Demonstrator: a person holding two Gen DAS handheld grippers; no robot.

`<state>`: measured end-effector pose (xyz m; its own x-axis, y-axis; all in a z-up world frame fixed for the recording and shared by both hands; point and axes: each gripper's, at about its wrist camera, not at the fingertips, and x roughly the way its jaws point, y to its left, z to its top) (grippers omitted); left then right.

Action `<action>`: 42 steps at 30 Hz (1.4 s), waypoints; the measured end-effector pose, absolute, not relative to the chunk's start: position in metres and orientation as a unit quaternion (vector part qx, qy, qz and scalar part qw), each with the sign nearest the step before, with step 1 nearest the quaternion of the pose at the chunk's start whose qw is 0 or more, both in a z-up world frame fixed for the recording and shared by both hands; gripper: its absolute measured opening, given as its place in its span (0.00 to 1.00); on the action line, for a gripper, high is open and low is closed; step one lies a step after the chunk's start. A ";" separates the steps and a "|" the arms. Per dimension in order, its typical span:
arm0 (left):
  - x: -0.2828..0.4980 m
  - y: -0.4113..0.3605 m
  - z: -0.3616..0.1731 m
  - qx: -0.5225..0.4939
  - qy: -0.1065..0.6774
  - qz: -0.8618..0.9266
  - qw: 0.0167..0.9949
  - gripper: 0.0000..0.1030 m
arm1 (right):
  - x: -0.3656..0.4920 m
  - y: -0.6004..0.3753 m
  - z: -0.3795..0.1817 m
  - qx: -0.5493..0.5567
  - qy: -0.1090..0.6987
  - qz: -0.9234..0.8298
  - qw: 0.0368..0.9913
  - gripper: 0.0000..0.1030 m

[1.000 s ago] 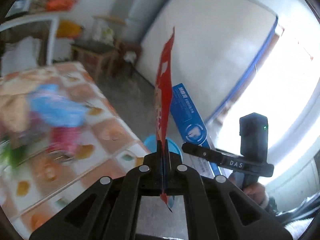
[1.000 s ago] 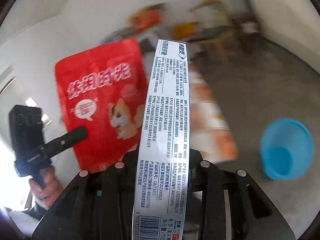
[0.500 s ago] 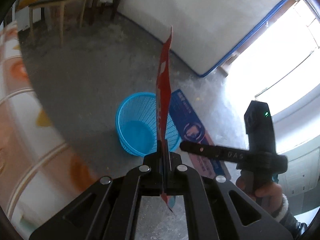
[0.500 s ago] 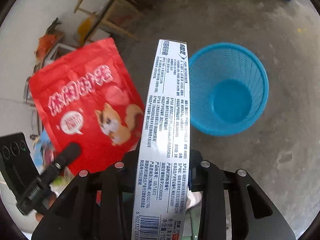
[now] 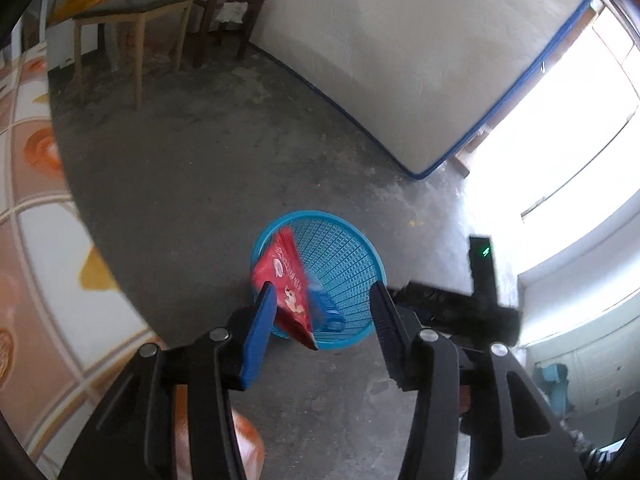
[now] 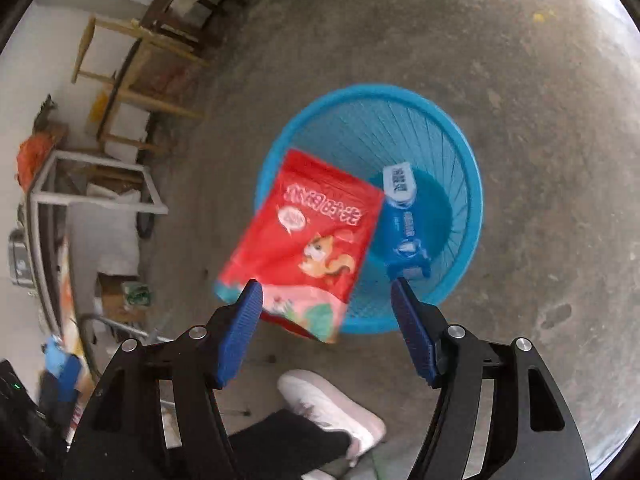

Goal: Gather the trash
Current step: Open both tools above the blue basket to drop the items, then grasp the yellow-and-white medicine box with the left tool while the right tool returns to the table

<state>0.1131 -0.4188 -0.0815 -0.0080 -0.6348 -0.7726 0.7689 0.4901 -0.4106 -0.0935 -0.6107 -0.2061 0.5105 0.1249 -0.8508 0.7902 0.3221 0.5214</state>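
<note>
Below both just-opened, empty tongs (image 5: 322,320) (image 6: 326,322), the red pouch (image 6: 304,240) tips into the blue basket (image 6: 460,152).

The red pouch (image 6: 308,240) was motion-blurred beyond the fingers, its lower corner smeared, and it covered part of the blue box (image 6: 406,224) and the basket (image 6: 468,168) rim. Behind the right fingers, a white shoe (image 6: 328,404) was partly hidden.

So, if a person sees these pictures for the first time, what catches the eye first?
Most striking is the red snack pouch, blurred, over the near rim of the blue mesh basket on the grey floor. Beside it a blue box lies inside the basket. Both tongs, left and right, stand open and empty above.
</note>
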 end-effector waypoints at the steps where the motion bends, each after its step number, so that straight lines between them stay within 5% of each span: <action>1: 0.112 -0.414 -0.075 0.062 0.502 -0.502 0.702 0.46 | -0.094 -0.609 -0.211 0.527 0.436 -0.241 0.689 0.63; 15: 0.093 -0.318 -0.013 0.034 0.458 -0.514 0.725 0.46 | -0.090 -0.583 -0.186 0.478 0.440 -0.232 0.724 0.63; 25: 0.090 -0.170 0.023 0.007 0.410 -0.438 0.800 0.66 | -0.063 -0.532 -0.136 0.360 0.450 -0.197 0.793 0.58; 32: 0.099 -0.047 0.003 -0.088 0.425 -0.295 0.851 0.69 | -0.037 -0.464 -0.066 0.292 0.400 -0.088 0.864 0.59; 42: 0.101 0.055 -0.030 -0.169 0.443 -0.181 0.861 0.93 | 0.039 -0.321 0.022 0.194 0.363 0.085 0.907 0.78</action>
